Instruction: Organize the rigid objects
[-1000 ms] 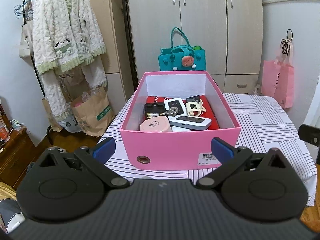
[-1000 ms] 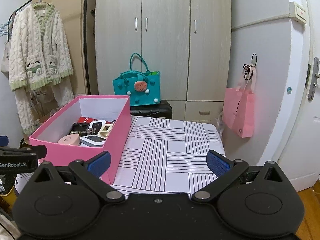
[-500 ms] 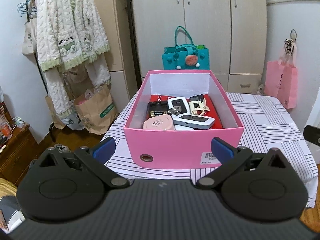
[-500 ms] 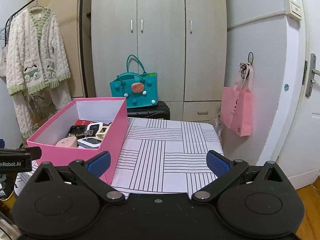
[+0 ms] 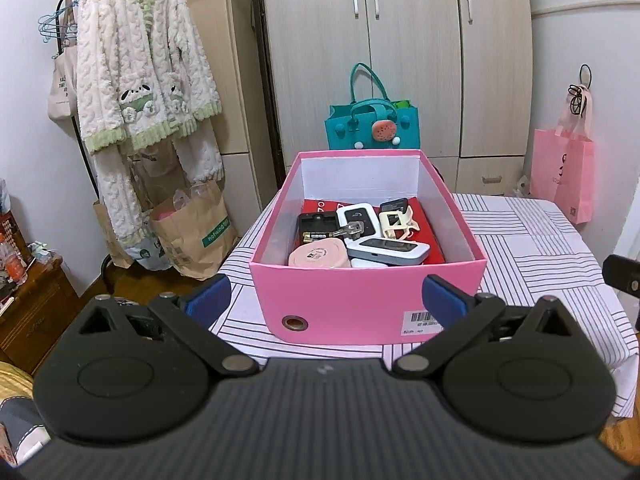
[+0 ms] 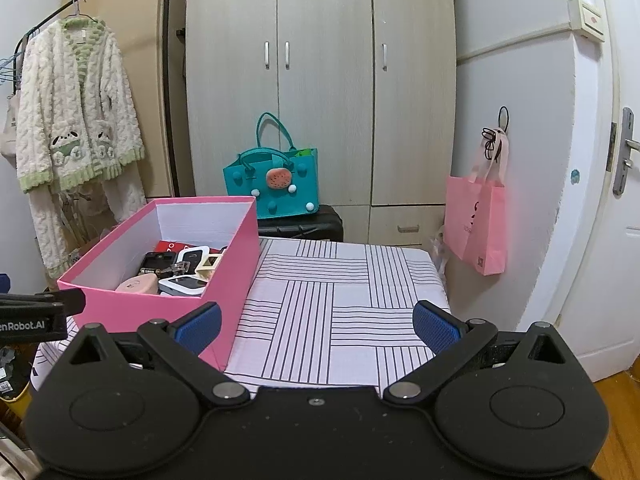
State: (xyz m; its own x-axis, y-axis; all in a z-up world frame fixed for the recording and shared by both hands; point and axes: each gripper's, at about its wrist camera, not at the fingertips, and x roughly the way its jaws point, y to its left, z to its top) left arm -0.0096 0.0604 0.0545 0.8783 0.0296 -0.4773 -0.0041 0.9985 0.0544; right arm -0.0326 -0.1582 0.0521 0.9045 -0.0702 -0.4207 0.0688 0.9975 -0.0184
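Note:
A pink box (image 5: 360,300) stands on the striped tablecloth (image 5: 540,248). It holds several small rigid things: a round pink case (image 5: 318,254), a white device (image 5: 386,248), a black case (image 5: 316,222), a key (image 5: 350,232), a cream clip (image 5: 394,222) and a red packet (image 5: 434,236). My left gripper (image 5: 326,300) is open and empty, in front of the box's near wall. My right gripper (image 6: 318,324) is open and empty, to the right of the box (image 6: 160,304), over the cloth (image 6: 340,300).
A teal bag (image 5: 374,128) stands behind the table by the wardrobe (image 5: 400,60). A pink bag (image 6: 480,224) hangs at right near a door (image 6: 600,220). A clothes rack with a fluffy cardigan (image 5: 144,88) and paper bags (image 5: 192,236) stand at left.
Both grippers have drawn back and risen a little, so the box and table look slightly farther. Both stay open and empty.

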